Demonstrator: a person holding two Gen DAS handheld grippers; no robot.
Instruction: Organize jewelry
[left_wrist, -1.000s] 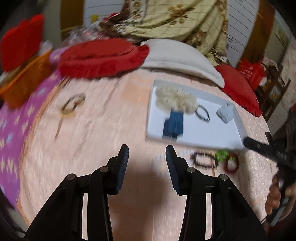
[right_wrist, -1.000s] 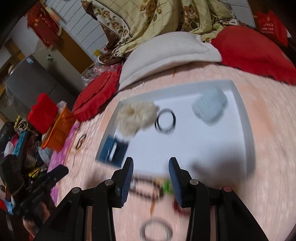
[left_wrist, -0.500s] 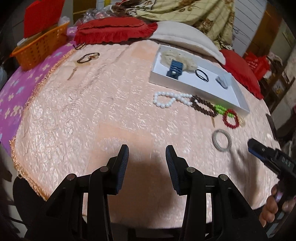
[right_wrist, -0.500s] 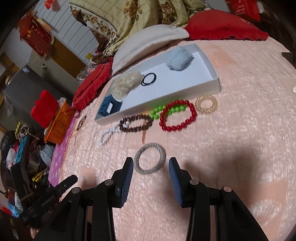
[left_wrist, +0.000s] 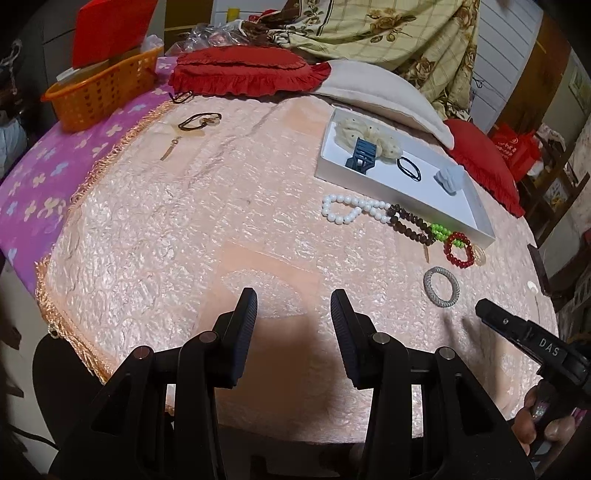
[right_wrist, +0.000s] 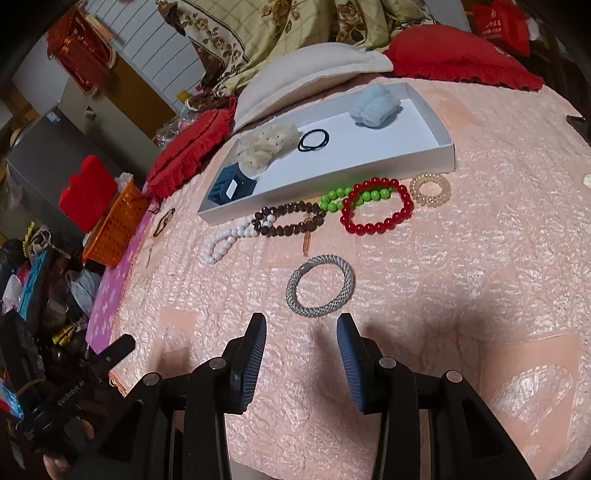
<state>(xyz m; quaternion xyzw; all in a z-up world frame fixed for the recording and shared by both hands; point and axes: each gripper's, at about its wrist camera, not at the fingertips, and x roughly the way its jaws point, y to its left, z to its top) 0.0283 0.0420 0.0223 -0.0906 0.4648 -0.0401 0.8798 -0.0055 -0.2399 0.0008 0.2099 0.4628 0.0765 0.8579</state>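
A white tray (right_wrist: 445, 153) holds a cream scrunchie (right_wrist: 266, 144), a black hair tie (right_wrist: 313, 140), a pale blue scrunchie (right_wrist: 376, 106) and a blue box (right_wrist: 231, 185). In front of it lie a white bead bracelet (right_wrist: 229, 238), a brown one (right_wrist: 288, 218), a green one (right_wrist: 334, 195), a red one (right_wrist: 378, 211), a clear coil tie (right_wrist: 430, 189) and a silver bangle (right_wrist: 320, 285). My right gripper (right_wrist: 301, 334) is open just short of the bangle. My left gripper (left_wrist: 293, 308) is open over bare cloth, left of the bangle (left_wrist: 441, 287).
The peach cloth covers a round table (left_wrist: 184, 229). A dark bracelet and a pin (left_wrist: 199, 121) lie at its far left. An orange basket (left_wrist: 101, 86), red cushions (left_wrist: 243, 72) and a cream pillow (left_wrist: 376, 88) ring the far edge.
Both grippers pulled back from close over the tray to the near side of the table. The whole row of bracelets and the bangle came into view. Both stayed open.
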